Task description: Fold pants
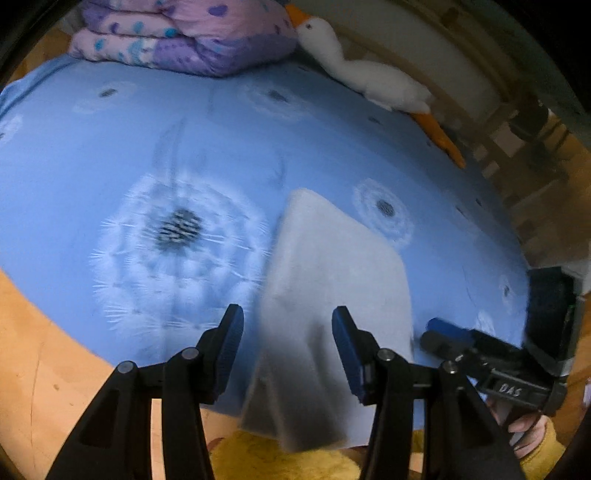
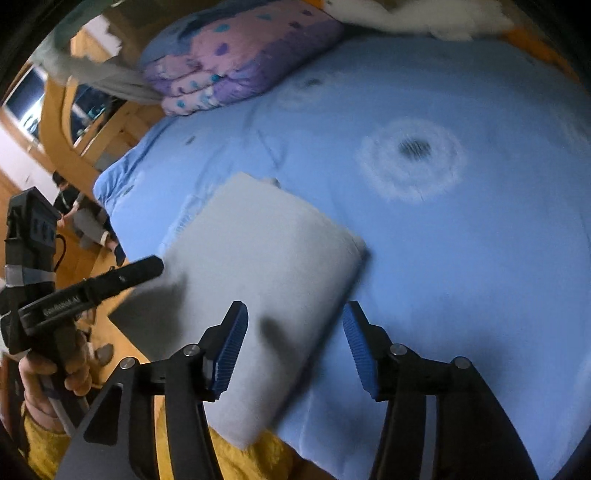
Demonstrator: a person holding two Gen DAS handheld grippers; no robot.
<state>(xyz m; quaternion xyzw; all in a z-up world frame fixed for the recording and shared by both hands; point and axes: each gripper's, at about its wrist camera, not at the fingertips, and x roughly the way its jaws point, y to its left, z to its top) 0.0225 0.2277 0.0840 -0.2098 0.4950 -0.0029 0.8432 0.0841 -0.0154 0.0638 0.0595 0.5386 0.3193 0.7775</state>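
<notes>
On the blue bedsheet (image 2: 443, 258) lay folded grey pants (image 2: 266, 266); left gripper (image 1: 287, 339) and right gripper (image 2: 295, 332) hovered wide, so edges probably wanted squaring.

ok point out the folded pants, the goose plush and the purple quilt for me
folded pants (image 2: 266, 258), right wrist view, middle of the grey top layer
goose plush (image 1: 373, 79), left wrist view, white body
purple quilt (image 1: 192, 33), left wrist view, middle of the folded stack
</notes>
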